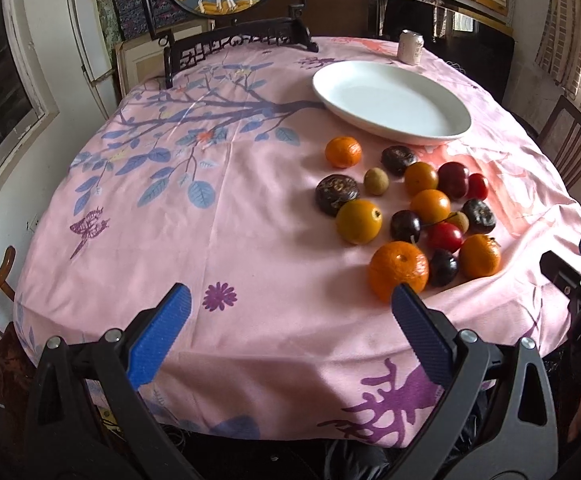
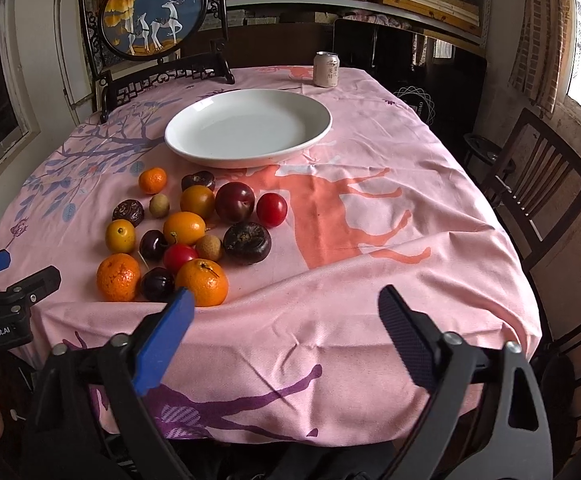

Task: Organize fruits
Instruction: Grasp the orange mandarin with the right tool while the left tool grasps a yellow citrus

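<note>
Several fruits lie in a loose cluster on the pink tablecloth: mandarins (image 1: 397, 270) (image 2: 202, 282), yellow-orange fruits (image 1: 358, 222), dark plums (image 2: 234, 201), red cherry-like fruits (image 2: 271, 209), small tan lychees (image 2: 159, 205) and dark brown water chestnuts (image 2: 247, 243). Behind them stands an empty white oval plate (image 1: 390, 100) (image 2: 248, 128). My left gripper (image 1: 290, 296) is open above the cloth, to the left of the nearest mandarin, with nothing between its fingers. My right gripper (image 2: 286, 296) is open too, to the right of the nearest mandarin, and holds nothing.
A drink can (image 2: 326, 69) stands at the far side of the table. A round deer screen on a dark stand (image 2: 154, 12) sits at the back left. Wooden chairs (image 2: 530, 184) flank the table. The cloth hangs over the near table edge (image 2: 290, 420).
</note>
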The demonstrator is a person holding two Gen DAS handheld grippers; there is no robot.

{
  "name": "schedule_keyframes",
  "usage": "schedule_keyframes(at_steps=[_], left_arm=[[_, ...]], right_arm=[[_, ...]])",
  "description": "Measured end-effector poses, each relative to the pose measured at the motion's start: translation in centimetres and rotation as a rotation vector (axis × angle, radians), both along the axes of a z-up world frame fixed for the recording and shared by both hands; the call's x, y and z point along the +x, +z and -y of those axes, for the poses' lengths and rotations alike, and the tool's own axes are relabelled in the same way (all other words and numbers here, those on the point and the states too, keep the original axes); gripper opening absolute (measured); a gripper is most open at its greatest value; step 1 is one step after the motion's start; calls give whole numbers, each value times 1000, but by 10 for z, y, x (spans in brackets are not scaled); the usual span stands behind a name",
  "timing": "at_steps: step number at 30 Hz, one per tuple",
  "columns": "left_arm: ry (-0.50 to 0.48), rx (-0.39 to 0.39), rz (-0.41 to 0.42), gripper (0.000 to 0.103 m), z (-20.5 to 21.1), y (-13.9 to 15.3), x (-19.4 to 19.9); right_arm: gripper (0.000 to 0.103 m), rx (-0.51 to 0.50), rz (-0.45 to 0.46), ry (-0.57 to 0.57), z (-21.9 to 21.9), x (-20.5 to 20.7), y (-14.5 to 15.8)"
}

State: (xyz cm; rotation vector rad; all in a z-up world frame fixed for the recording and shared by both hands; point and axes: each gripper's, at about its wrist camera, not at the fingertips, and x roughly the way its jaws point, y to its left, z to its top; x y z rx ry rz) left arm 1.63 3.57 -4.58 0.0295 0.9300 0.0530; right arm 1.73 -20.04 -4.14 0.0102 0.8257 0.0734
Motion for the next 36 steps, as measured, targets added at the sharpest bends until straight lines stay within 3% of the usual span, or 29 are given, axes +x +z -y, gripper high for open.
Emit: schedule_keyframes(at_steps=[1,8,10,12,18,23,27,30,31,34,36], left_arm=[[9,-12,-15,101,-5,-4,2],[27,-35,-30,101,-17,-11,9],[31,-36,-31,101,-19,-11,10],[37,-40,-35,101,-22,-12,13],[35,-48,-37,101,-25,-15,29],[2,-25,-95,101,-13,-38,55],[-56,-134,-104,101,-3,-44,72],[-71,-134,-73,100,9,-42,82],[-75,-147,-66,96,11,-42,85],[-77,-221,-82,67,9,-44,96],[-94,-184,-74,60,15,-44,97]], right_arm=[[62,20,-16,19,0,3,-2],[60,52,-53,204,-39,19,-12],[45,16,-94,216,-48,30,-21],[42,5,-141,214,-53,41,-33],[40,16,-135,203,-43,41,-34],[40,18,-102,169,-24,28,-23],[40,37,-131,166,-17,27,-30],[40,48,-135,163,-17,27,-31],[41,54,-134,162,-16,26,-31],[41,66,-135,156,-14,26,-31],[41,69,-134,153,-12,24,-30]])
